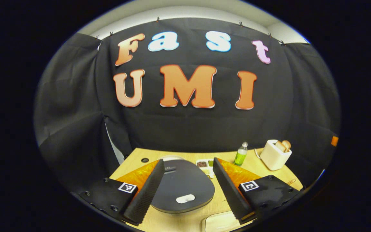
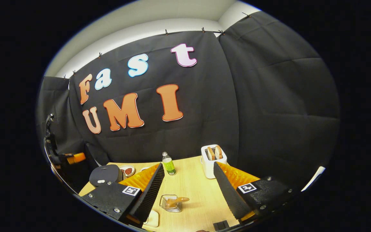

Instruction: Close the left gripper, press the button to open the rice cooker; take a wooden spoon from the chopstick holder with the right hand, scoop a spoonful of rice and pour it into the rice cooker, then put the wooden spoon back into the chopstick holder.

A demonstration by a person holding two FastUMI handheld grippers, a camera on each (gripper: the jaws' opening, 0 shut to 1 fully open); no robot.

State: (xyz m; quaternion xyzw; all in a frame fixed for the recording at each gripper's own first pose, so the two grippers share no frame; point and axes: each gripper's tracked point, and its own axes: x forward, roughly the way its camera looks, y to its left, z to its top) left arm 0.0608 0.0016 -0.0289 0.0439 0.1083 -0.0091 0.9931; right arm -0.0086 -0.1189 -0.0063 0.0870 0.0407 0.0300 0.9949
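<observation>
I hold the left gripper (image 1: 188,190) wide over the closed cooker (image 1: 184,188), my right gripper (image 2: 188,193) wide above the spoon (image 2: 176,201) in its holder (image 2: 169,206).

A pale container (image 1: 222,222) sits cut off at the frame's bottom edge; small dishes' (image 1: 205,163) contents remain too small to identify.

White toaster (image 2: 213,161) holding bread slices, green bottle (image 2: 168,164) just left, both upright on wooden table (image 2: 195,187)
</observation>
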